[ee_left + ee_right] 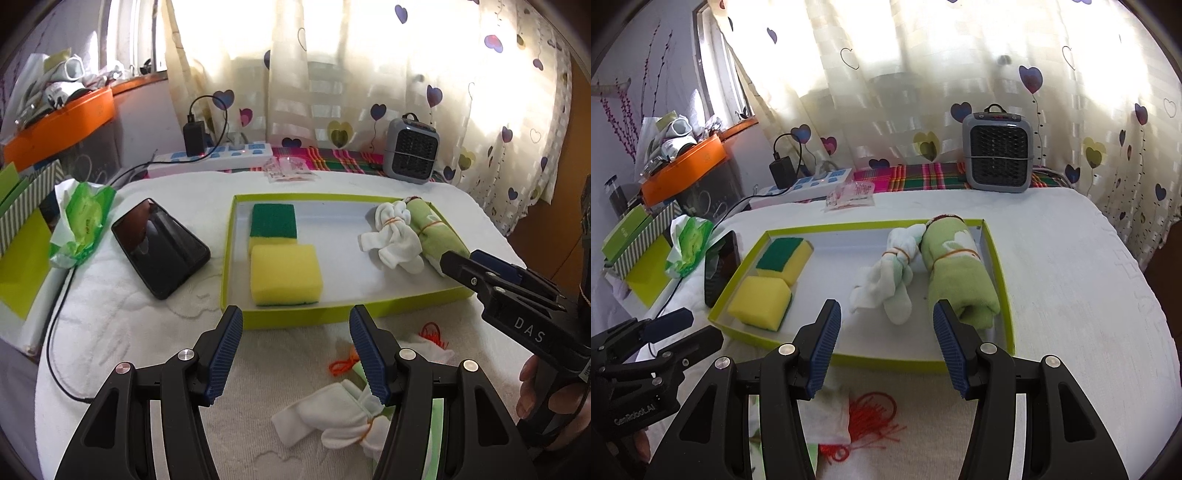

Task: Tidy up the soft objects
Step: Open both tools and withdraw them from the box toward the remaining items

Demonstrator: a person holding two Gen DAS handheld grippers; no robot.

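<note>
A shallow lime-green tray (332, 316) (993, 251) lies on the white cloth. It holds two yellow-green sponges (284, 275) (761, 302) at its left, a tied white sock bundle (393, 236) (886, 284) and a rolled green towel (439, 232) (956, 273) at its right. My left gripper (295, 350) is open and empty before the tray's near edge. Another tied white bundle (332, 417) lies under it on the cloth. My right gripper (886, 343) (480, 271) is open and empty above the tray's near wall, by the towel's end.
A black phone (160, 247) (720, 266) and a green wipes pack (83, 223) (689, 251) lie left of the tray. Red thread (871, 424) (345, 363) and white cloth lie near me. A power strip (214, 157) and a small grey heater (412, 151) (997, 151) stand at the back.
</note>
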